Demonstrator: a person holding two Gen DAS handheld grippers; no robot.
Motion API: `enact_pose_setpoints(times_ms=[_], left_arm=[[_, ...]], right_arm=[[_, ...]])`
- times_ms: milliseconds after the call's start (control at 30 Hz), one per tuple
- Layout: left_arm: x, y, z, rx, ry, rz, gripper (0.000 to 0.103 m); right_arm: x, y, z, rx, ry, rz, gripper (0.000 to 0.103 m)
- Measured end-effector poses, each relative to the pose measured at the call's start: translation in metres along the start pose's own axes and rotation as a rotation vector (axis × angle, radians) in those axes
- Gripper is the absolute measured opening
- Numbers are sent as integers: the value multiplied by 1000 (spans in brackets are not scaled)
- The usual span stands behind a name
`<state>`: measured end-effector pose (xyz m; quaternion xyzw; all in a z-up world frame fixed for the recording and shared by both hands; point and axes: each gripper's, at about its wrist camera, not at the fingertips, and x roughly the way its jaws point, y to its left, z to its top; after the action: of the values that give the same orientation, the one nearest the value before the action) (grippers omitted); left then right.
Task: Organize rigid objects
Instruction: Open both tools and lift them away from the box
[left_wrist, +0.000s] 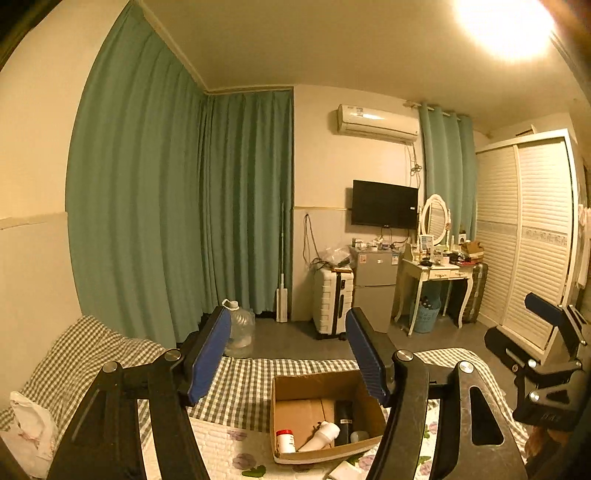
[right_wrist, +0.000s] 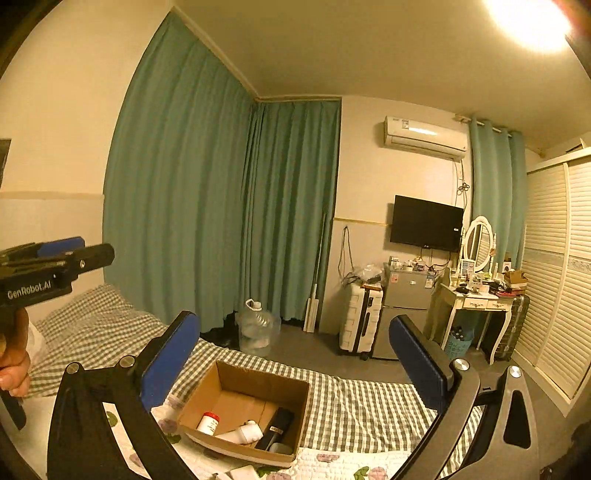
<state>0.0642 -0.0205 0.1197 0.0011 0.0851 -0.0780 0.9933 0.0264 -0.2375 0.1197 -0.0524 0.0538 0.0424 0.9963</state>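
Cardboard box (right_wrist: 255, 391) sits open on the bed (right_wrist: 354, 402), near its foot edge, where the checked sheet meets a flowered quilt (right_wrist: 332, 461). Inside lie a white bottle with a red cap (right_wrist: 207, 423), a white bottle on its side (right_wrist: 242, 432), a dark cylinder (right_wrist: 275, 428) and a small pale item I cannot identify. These look like light, stiff plastic containers; their rounded, smooth sides would likely slip, so a grip across the body's middle seems safest. The box itself is probably light and its walls would flex, so it is best lifted by a side wall or from both ends. Some pale flat things lie on the quilt just in front of the box, too cropped to name.

Left tool (left_wrist: 288, 350) hangs above the box with jaws spread wide and nothing between them. Right tool (right_wrist: 295, 362) is likewise wide open and empty, level with the room. A hand (right_wrist: 13, 354) grips the left tool's handle.
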Motion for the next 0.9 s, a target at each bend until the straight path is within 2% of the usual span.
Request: enact_pose_setpoints(times_ms=[167, 367, 633, 900], left_arm=[[-3, -12, -17, -3, 19, -33, 67], [10, -29, -49, 24, 82, -55, 67], [47, -35, -100, 37, 186, -52, 67], [93, -40, -186, 14, 366, -90, 67]], right_arm=[[-24, -3, -8, 23, 2, 23, 103], [-22, -6, -31, 20, 49, 4, 103], [13, -11, -80, -8, 158, -8, 103], [57, -27, -146, 33, 319, -11, 103]])
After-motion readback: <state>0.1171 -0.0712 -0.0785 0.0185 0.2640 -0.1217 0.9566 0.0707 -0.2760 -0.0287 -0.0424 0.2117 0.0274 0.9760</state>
